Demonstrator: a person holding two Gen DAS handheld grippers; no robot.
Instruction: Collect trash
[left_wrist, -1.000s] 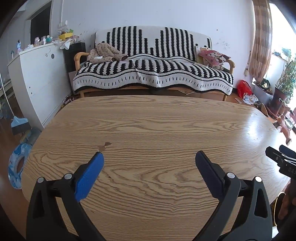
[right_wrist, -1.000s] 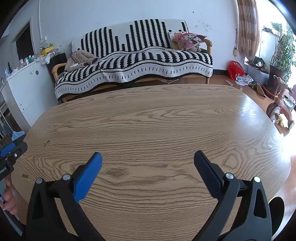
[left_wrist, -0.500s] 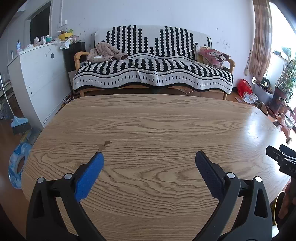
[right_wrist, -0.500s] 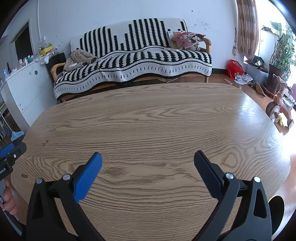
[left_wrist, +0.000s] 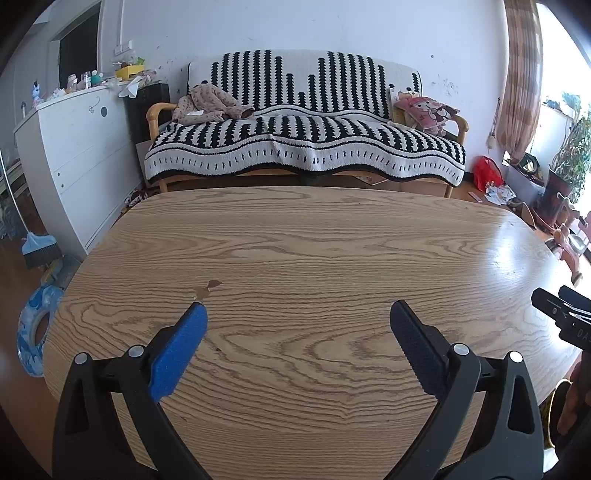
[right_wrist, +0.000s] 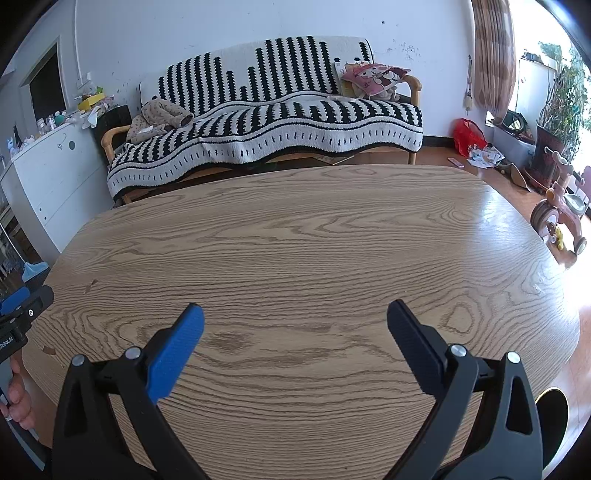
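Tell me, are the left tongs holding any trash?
No, the left tongs are wide open with nothing between them, above the bare wooden table.

Both my cameras sit low over the near edge of the counter (left_wrist: 332, 240), looking forward between the fingers toward the striped sofa (left_wrist: 306, 147). The left view faces it squarely; the right view stands further right. Both share the counter (right_wrist: 314, 240), sofa (right_wrist: 266, 122) and white cabinet (left_wrist: 74, 158).
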